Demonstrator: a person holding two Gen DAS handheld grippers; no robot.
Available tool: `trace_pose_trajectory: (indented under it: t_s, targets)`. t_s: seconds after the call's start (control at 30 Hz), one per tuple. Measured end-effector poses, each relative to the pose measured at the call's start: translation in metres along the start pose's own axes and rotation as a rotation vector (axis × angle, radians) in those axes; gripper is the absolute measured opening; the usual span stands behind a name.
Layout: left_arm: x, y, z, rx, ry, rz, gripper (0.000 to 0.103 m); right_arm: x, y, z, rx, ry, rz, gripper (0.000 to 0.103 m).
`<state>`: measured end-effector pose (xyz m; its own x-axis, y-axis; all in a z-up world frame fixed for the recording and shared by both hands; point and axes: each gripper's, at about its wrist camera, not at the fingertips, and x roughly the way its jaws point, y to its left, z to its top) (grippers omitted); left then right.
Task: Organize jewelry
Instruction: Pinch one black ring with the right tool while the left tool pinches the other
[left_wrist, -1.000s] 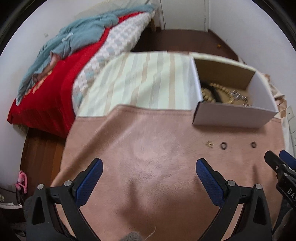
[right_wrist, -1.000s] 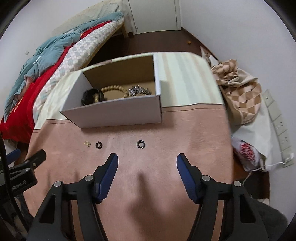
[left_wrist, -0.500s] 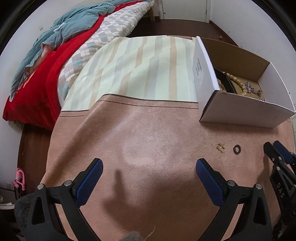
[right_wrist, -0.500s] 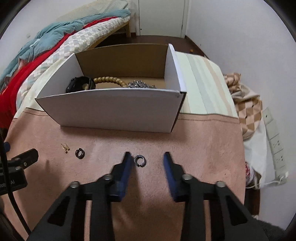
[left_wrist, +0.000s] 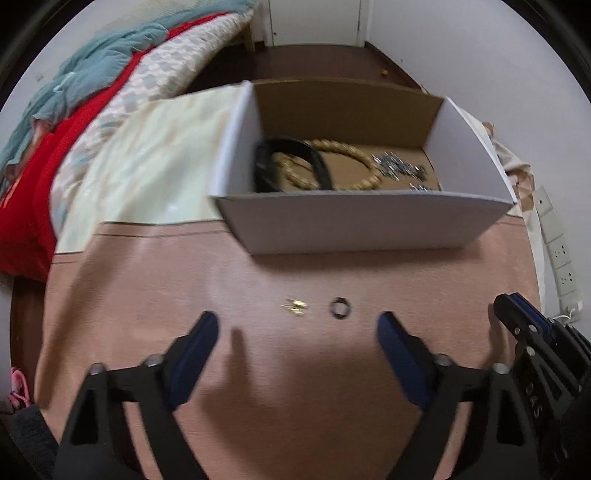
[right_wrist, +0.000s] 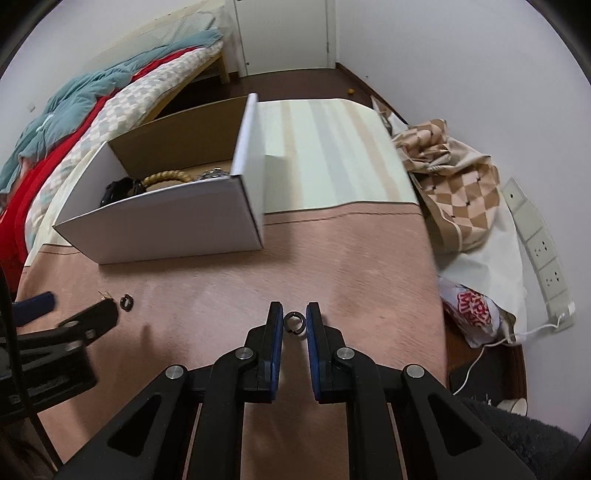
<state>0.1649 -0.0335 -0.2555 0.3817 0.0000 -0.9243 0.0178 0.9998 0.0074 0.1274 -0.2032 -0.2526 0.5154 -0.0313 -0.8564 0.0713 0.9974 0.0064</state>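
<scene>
Ring (right_wrist: 294, 322) lay flat on the pink tabletop (right_wrist: 351, 266), directly between the nearly closed fingers of the right gripper (right_wrist: 294, 319), with the white box (right_wrist: 166, 221) ahead and left; the left gripper (left_wrist: 297, 328), spread wide, faced a second ring (left_wrist: 340, 307).

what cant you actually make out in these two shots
- Box contents, right wrist view: mostly hidden behind its front wall.
- Gold piece, left wrist view: too small and blurred to identify.
- Ring between the right gripper jaws: contact unclear.
- Silver pieces: blurred.
</scene>
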Motion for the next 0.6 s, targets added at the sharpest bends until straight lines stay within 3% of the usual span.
trace_pose_trajectory:
  t_s: [0.27, 0.53, 0.6]
  targets:
    - [0.015, -0.014, 0.001, -0.001, 0.028, -0.014, 0.061, -0.007, -0.013, 0.003, 0.034, -0.019, -0.022, 0.013]
    - [0.017, -0.011, 0.013, 0.005, 0.009, -0.021, 0.029, -0.009, -0.017, 0.004, 0.052, -0.021, -0.025, 0.013]
    - [0.016, -0.01, 0.014, 0.005, 0.006, -0.022, 0.017, -0.01, -0.017, 0.004, 0.056, -0.023, -0.027, 0.013]
